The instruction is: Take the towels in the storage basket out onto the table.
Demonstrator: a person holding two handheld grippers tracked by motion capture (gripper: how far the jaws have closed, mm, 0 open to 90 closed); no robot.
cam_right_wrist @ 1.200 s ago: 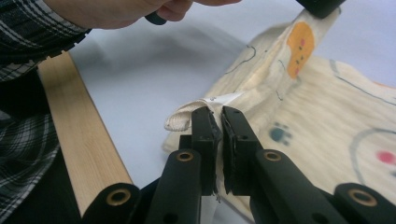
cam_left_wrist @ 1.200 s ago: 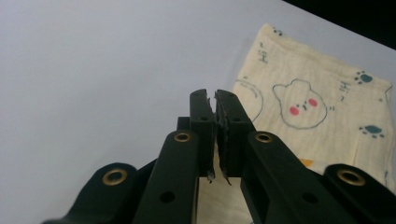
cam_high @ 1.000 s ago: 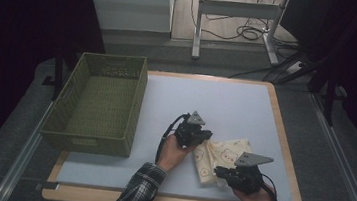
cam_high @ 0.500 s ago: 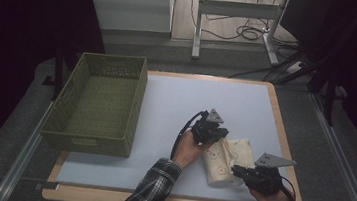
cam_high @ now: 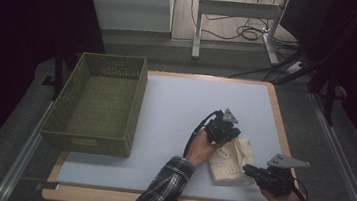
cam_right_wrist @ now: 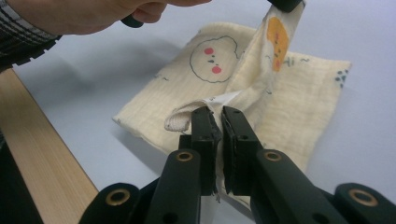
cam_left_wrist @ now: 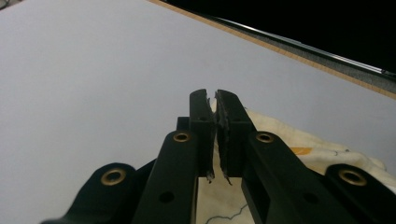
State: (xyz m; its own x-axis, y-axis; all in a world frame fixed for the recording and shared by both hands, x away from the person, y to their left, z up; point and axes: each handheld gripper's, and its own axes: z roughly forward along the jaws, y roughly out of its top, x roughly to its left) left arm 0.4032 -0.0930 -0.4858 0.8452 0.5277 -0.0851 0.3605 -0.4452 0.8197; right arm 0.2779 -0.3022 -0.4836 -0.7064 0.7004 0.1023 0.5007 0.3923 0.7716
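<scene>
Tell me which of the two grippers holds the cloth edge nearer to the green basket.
The left gripper, gripping the cloth at its far end; the right gripper pinches the near edge, farther from the basket.

The left gripper and right gripper are showing black jaws with brass-ringed screw holes, each wearing a grey three-cornered plate. A black cable is trailing from the left one, towards seven o'clock. The person's left arm is wearing a dark plaid sleeve.

No text, label, brand or number can be read anywhere. The cream cloth carries printed drawings, not words (a round outlined face with two red cheeks, an orange blob above it, small dark marks toward the cloth's right edge).
</scene>
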